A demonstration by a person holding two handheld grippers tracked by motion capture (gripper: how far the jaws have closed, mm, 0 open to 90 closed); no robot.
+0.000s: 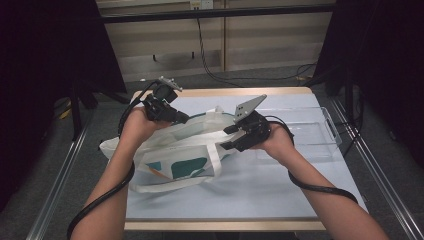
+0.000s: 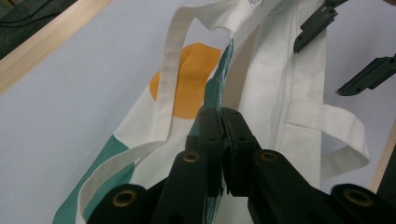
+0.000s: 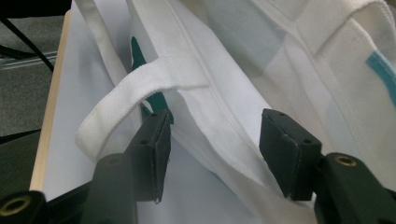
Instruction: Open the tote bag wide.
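Tote bag (image 1: 185, 150): white cloth with teal and orange patches, lying across a pale blue table (image 1: 260, 190), its mouth turned toward the two claws.

Left gripper (image 1: 184, 119): clenched on the bag's rim. In the left gripper view its jaws meet tight, with a teal-lined fold of cloth pinched between them (image 2: 223, 140). One white handle (image 2: 163, 116) loops loose to the left of the jaws; the orange patch (image 2: 191, 79) lies just beyond them.

Right gripper (image 1: 227, 137): released, jaws spread apart. In the right gripper view the bag's hemmed edge (image 3: 219, 116) runs through the gap between the two pads; whether either pad touches the cloth cannot be told. The second handle (image 3: 121, 102) arches just past the left pad.

Clear tray (image 1: 320, 132): on the table behind the right gripper, beside the bag.

Forearms: one behind each claw, a black cable (image 1: 320, 187) trailing along each.
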